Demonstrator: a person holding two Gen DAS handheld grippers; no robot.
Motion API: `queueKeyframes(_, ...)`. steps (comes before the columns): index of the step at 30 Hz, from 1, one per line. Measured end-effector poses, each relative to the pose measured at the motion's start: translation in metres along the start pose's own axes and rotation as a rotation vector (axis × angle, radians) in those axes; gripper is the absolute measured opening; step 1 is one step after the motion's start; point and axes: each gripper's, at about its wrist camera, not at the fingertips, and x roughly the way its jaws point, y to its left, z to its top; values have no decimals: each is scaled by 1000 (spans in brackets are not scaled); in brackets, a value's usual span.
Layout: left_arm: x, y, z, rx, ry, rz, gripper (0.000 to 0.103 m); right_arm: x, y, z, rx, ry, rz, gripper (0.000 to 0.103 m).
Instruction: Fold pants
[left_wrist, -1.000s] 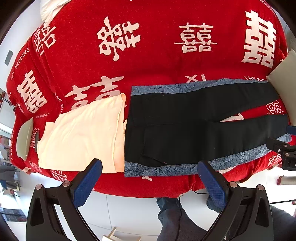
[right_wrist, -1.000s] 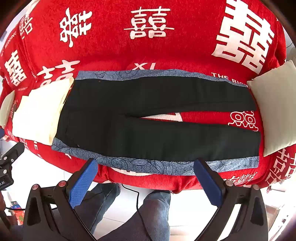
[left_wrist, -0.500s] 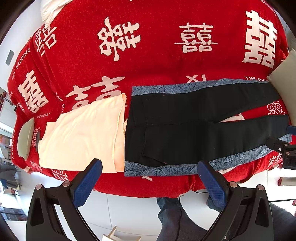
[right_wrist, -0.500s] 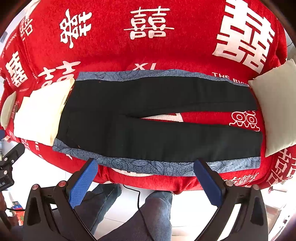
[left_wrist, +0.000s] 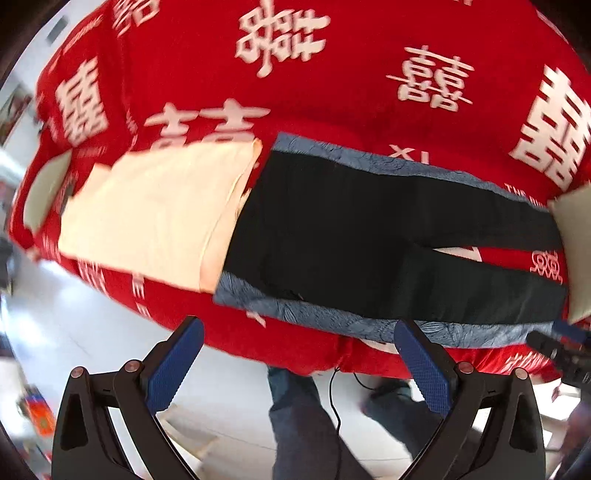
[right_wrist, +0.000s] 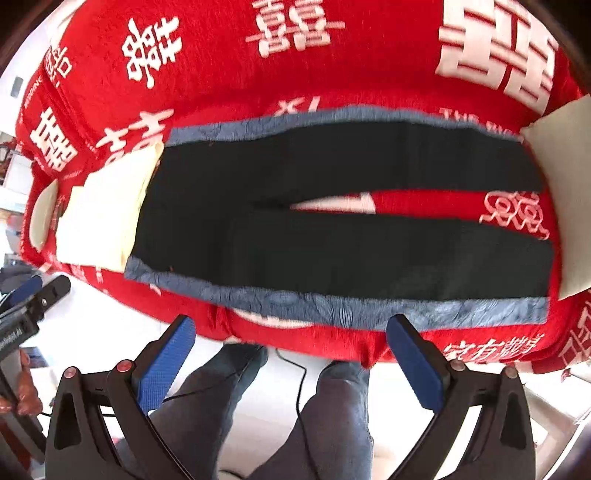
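Observation:
Black pants with blue-grey patterned side bands lie flat on the red bedspread, waist to the left, the two legs spread apart to the right. My left gripper hangs open below the bed's front edge, under the waist end, holding nothing. My right gripper is open too, off the front edge below the near leg. The other gripper's tip shows at the far right of the left wrist view and at the far left of the right wrist view.
A folded cream cloth lies against the waist on the left. A pale cushion sits by the leg ends on the right. A person's legs in jeans stand on the white floor.
Both grippers have moved closer to the bed and tilted, so the pants look larger and slanted. The pants lie as before. Both grippers stay open.

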Motion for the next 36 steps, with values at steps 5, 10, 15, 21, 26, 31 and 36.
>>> queueKeyframes(5, 24, 12, -18, -105, 86, -60, 103, 31, -15, -19, 71, 97, 91, 103)
queueKeyframes(10, 72, 33, -18, -114, 120, -117, 103, 65, -10, -39, 217, 100, 291, 103)
queueKeyframes(15, 137, 54, -20, -126, 129, -210, 103, 132, 8, -53, 347, 109, 451, 76)
queueKeyframes(21, 198, 74, -33, -222, 183, -353, 97, 202, 15, -65, 450, 70, 572, 67)
queueKeyframes(26, 228, 83, -40, -297, 206, -441, 97, 233, 4, -74, 497, 10, 618, 67)
queueKeyframes(31, 238, 78, -38, -274, 207, -475, 97, 242, -10, -83, 543, -77, 704, 67)
queueKeyframes(36, 248, 74, -30, -274, 225, -510, 97, 236, -29, -101, 634, -200, 753, 67)
